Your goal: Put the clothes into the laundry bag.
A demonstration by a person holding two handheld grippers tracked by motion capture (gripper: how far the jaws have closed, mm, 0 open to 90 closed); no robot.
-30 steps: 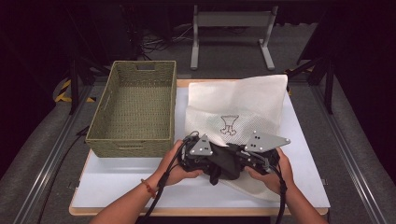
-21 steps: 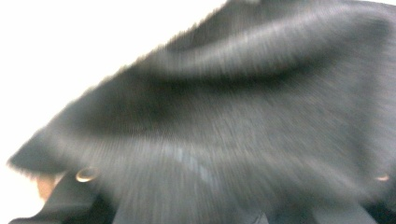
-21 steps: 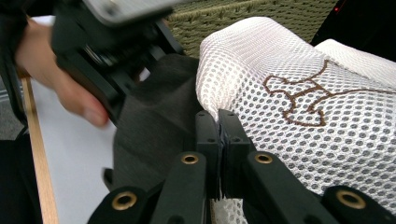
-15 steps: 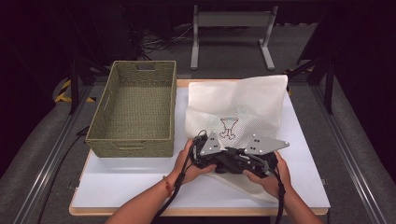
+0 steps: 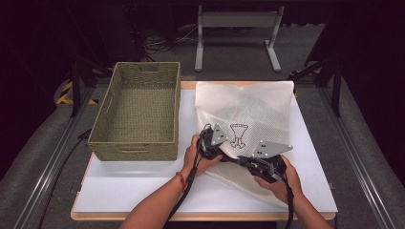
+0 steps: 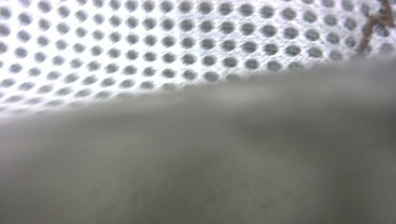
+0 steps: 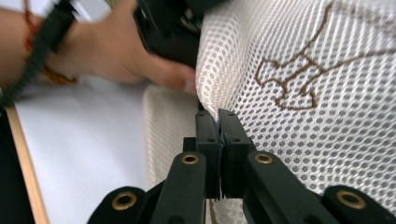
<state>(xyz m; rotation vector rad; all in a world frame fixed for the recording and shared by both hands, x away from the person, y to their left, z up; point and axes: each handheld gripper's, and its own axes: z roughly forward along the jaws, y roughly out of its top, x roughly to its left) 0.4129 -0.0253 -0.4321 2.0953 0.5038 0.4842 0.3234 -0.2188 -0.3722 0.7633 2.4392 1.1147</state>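
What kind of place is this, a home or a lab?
Likely a lab or recording workspace: a white table on metal rails, dark surroundings with loose cables on the floor, and a metal stand behind. A woven basket sits beside a mesh bag.

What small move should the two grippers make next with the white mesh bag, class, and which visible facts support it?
Probably lift the near edge of the mesh bag and carry it toward the far edge, folding it. The right gripper has its jaws closed on that edge, the left gripper sits at the same edge with mesh pressed against its camera, and the woven basket stands open beside it.
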